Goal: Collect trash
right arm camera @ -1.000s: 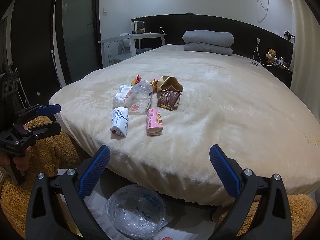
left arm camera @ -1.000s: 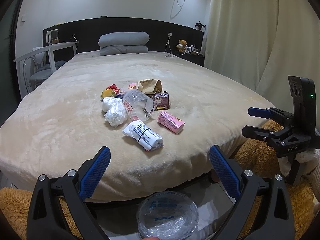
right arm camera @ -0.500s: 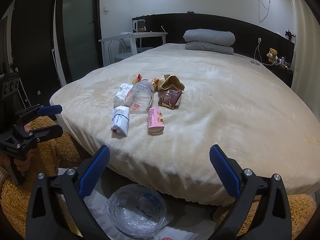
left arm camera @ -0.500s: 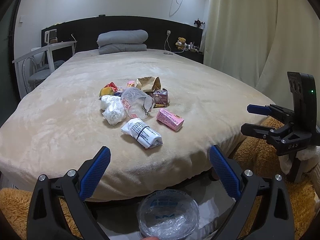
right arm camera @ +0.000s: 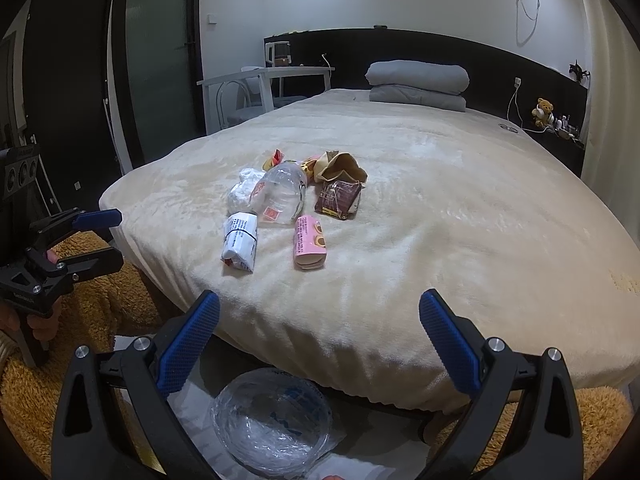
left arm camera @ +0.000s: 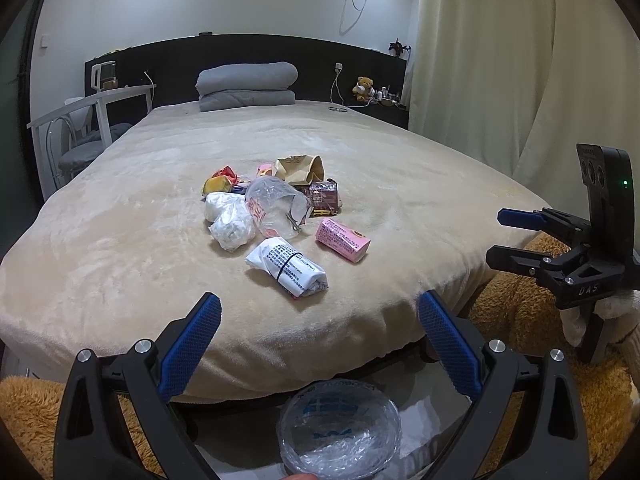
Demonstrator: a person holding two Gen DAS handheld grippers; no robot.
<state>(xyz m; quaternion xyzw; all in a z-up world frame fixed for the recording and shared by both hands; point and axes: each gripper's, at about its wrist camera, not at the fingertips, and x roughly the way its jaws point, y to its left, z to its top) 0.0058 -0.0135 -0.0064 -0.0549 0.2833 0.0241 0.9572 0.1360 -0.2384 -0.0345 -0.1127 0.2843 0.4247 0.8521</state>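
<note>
A pile of trash lies on the beige bed (left arm camera: pixel 120 240): a white wrapped packet with a black band (left arm camera: pixel 286 266) (right arm camera: pixel 239 246), a pink carton (left arm camera: pixel 342 239) (right arm camera: pixel 309 242), a clear crushed plastic bottle (left arm camera: pixel 276 206) (right arm camera: pixel 280 194), crumpled white tissue (left arm camera: pixel 230 220), a brown wrapper (left arm camera: pixel 322 196) (right arm camera: pixel 338 198), a brown paper bag (left arm camera: pixel 298 168) and a yellow-red wrapper (left arm camera: pixel 220 182). A bin lined with a clear bag (left arm camera: pixel 340 428) (right arm camera: pixel 272 420) stands on the floor at the bed's foot. My left gripper (left arm camera: pixel 318 340) and right gripper (right arm camera: pixel 318 340) are both open and empty, before the bed edge.
A folded grey duvet (left arm camera: pixel 246 84) lies at the black headboard. A white table and chair (left arm camera: pixel 88 120) stand left of the bed. Curtains (left arm camera: pixel 500 80) hang on the right. An orange fluffy rug (right arm camera: pixel 100 300) covers the floor. A teddy bear (left arm camera: pixel 364 88) sits on the bedside shelf.
Both grippers have tilted slightly, so the bed and trash sit a little lower in view. Both stay open; nothing on the bed has moved.
</note>
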